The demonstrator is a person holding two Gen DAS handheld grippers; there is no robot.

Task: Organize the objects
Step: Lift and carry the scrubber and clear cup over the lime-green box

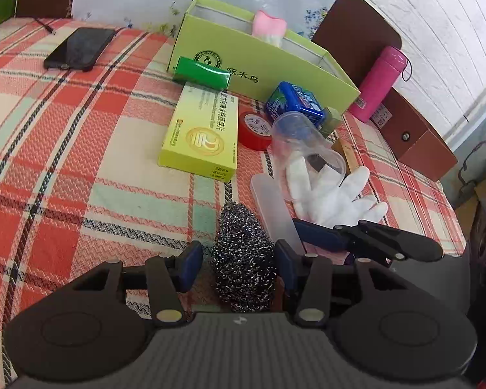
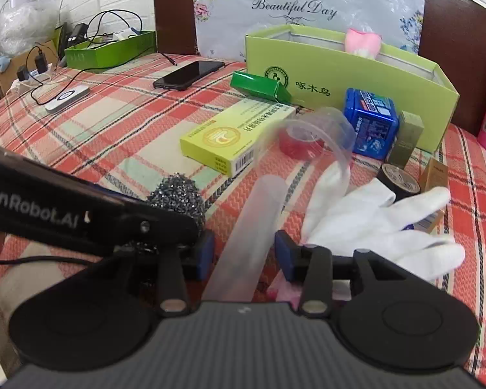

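My left gripper point(image 1: 238, 265) is shut on a steel wool scourer point(image 1: 243, 253) that rests on the checked cloth. The right pad lies against it and the left pad sits close by its side. My right gripper point(image 2: 244, 253) stands open astride a frosted plastic tube point(image 2: 252, 236), with a gap on each side of the tube. Right of the tube lies a white glove point(image 2: 372, 223) with a clear plastic cup point(image 1: 307, 149) over its fingers. The scourer point(image 2: 175, 194) shows past the left gripper's finger point(image 2: 165, 223) in the right wrist view.
A lime open box point(image 2: 340, 74) stands at the back with a pink item point(image 2: 363, 42) inside. Before it lie a yellow medicine box point(image 2: 236, 136), a green packet point(image 2: 259, 86), red tape point(image 2: 299, 142), a blue tin point(image 2: 371, 123), black tape point(image 2: 398, 178) and a phone point(image 2: 188, 74). A pink bottle point(image 1: 379, 84) stands right.
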